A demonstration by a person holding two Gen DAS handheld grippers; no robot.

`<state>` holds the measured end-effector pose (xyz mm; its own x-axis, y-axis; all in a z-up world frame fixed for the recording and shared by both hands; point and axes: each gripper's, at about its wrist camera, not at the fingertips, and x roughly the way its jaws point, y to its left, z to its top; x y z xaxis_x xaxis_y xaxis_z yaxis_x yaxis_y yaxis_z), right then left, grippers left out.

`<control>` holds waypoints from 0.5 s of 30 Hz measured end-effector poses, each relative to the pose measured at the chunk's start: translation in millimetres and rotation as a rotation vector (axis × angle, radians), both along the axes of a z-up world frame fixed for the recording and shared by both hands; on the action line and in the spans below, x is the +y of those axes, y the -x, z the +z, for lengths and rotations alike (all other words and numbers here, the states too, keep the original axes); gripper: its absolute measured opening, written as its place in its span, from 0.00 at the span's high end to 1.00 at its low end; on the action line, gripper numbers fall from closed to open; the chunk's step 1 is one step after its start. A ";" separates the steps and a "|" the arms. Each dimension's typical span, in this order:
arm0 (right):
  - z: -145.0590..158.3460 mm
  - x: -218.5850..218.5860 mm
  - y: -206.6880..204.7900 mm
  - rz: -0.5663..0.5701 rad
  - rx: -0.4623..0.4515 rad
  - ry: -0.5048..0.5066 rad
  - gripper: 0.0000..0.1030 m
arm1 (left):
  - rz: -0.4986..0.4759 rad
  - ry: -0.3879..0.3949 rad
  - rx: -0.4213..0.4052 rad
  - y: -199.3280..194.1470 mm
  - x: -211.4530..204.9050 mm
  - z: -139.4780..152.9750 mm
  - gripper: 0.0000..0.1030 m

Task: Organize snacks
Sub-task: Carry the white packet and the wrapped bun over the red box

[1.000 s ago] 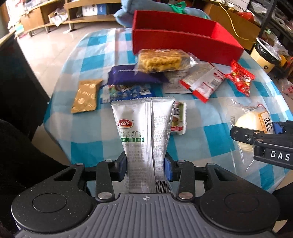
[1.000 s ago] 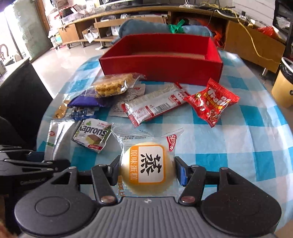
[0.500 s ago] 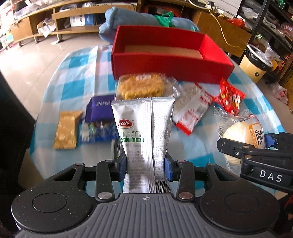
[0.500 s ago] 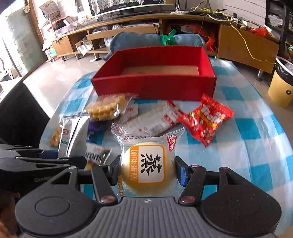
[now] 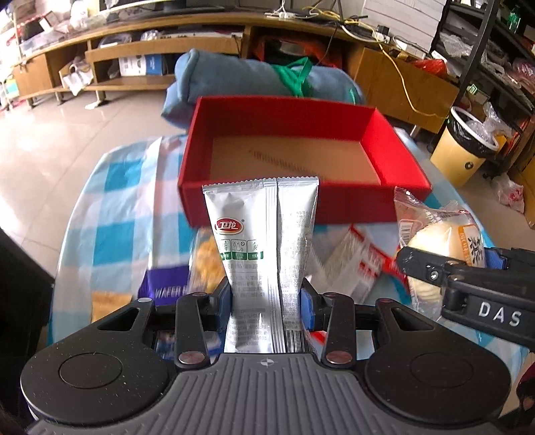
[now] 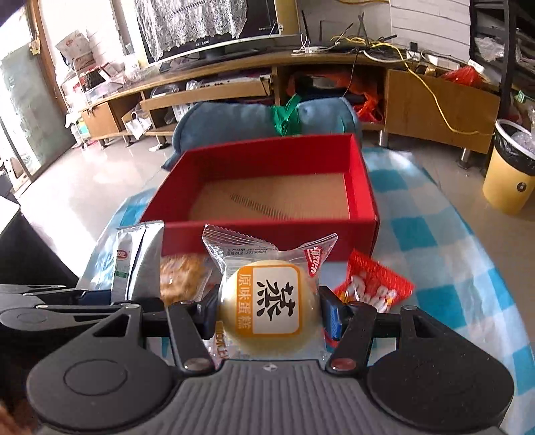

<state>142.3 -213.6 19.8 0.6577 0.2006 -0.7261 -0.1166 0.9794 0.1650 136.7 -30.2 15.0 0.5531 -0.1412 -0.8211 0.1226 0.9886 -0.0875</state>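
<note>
Silver sachet (image 5: 264, 247) clamped in left gripper (image 5: 266, 301), round cake (image 6: 269, 308) in right gripper (image 6: 267, 316)

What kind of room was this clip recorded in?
Probably a lived-in home living room: a monitor on a long wooden media console, tiled floor, and a checked tablecloth under the snacks.

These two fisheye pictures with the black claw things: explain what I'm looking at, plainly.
A person holds a hand-held gripper in each hand, each with a camera looking forward along its two fingers. In the left view, the left gripper is shut on a silver snack sachet. In the right view, the right gripper is shut on a wrapped round cake. Ahead, on a blue checked tablecloth, stands an open red box, with no snack visible inside. More snacks lie before it, among them a red packet.
</note>
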 end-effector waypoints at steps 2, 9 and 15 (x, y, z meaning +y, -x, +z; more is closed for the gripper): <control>1.5 -1.3 -5.9 -0.002 -0.005 0.000 0.48 | -0.003 -0.001 -0.014 -7.7 -4.6 3.7 0.53; 5.6 -9.5 -31.3 -0.017 -0.024 0.011 0.48 | 0.010 -0.003 -0.027 -32.4 -11.8 7.0 0.53; 5.5 -13.0 -60.2 -0.025 -0.032 0.020 0.48 | 0.021 -0.023 -0.046 -57.1 -19.7 10.1 0.53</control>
<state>202.5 -226.6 25.3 0.6854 0.1701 -0.7080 -0.0975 0.9850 0.1423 193.9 -49.8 25.0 0.5927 -0.1111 -0.7977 0.1053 0.9926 -0.0599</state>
